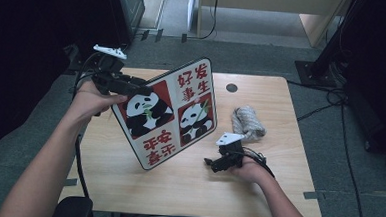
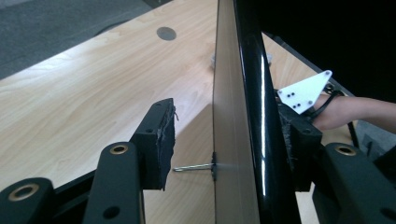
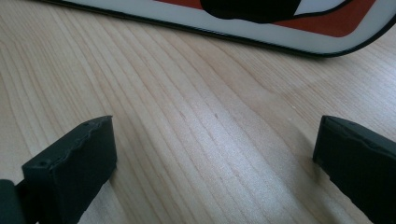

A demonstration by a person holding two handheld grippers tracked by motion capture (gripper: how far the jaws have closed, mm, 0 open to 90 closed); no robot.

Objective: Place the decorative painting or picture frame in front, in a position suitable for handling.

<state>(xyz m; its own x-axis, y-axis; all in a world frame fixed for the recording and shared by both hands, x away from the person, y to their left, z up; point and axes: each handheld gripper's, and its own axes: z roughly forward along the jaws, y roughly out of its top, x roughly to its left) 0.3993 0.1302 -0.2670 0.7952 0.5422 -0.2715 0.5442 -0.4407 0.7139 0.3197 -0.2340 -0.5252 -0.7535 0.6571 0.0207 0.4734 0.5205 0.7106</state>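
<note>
Reading 好事发生: panda board (image 1: pixel 168 112)

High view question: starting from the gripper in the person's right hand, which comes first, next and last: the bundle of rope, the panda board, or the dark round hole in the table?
From the right gripper:
1. Panda board: its bottom corner lies just left of the gripper.
2. Bundle of rope: beyond the gripper, slightly right.
3. Dark round hole: near the table's far edge.
</note>
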